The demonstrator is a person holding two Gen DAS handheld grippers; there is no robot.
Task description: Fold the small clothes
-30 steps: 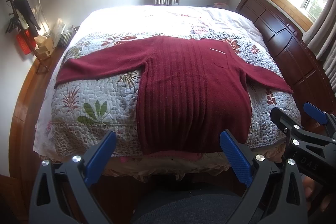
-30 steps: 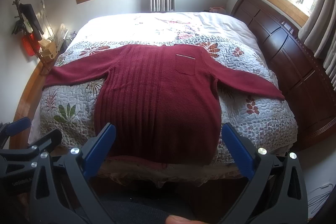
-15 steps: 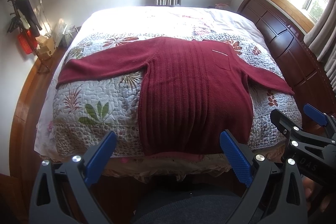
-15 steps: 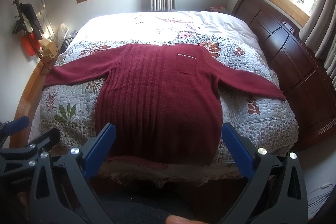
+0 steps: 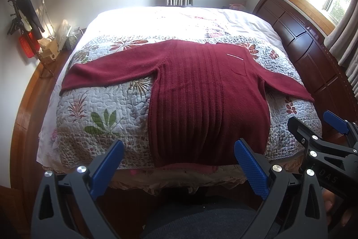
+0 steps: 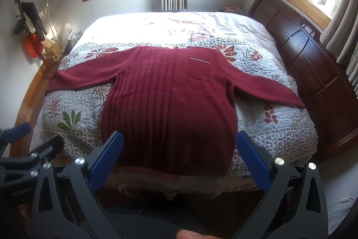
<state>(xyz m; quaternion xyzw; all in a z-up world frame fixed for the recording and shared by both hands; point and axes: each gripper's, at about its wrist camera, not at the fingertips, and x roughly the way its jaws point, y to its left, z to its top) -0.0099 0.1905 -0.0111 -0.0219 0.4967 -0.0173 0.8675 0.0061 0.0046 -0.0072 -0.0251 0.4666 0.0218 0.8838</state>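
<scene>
Right wrist alone shows sweater [image 6: 170, 109] chest pocket [image 6: 199, 69] square-on.

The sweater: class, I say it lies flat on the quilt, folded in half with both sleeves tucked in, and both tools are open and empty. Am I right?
Not quite. The dark red sweater is not folded: the right wrist view shows it spread flat on the quilt with both sleeves stretched out sideways. The rest holds: the left tool and right tool are open and empty.
</scene>
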